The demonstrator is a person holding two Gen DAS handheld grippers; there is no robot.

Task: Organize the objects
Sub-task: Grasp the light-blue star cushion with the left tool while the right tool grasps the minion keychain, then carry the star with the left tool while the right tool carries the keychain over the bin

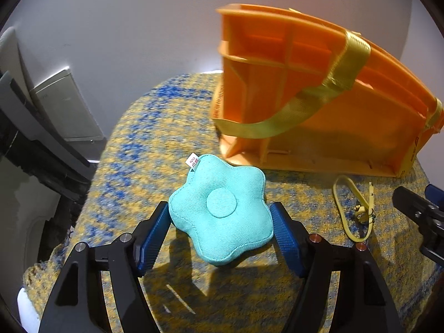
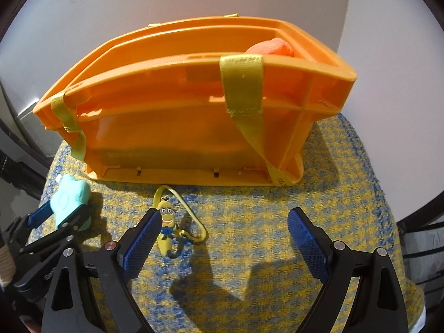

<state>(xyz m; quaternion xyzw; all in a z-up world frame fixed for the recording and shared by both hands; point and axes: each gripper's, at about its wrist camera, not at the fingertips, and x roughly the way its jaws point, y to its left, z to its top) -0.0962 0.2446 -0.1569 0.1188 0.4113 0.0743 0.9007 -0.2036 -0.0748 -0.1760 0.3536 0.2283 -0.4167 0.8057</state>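
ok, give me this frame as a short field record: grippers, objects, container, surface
left gripper: shut on teal flower cushion, lifted clear of the cloth
right gripper: open, empty
minion keychain: on the cloth, beside the right gripper's left finger
orange basket: upright behind the items, yellow straps, an orange soft item inside
surface: yellow-blue woven cloth

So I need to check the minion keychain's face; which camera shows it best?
The right wrist view: the minion keychain lies close, face up and sharp, beside the right gripper. The left wrist view shows it small, off to the side, face unreadable.
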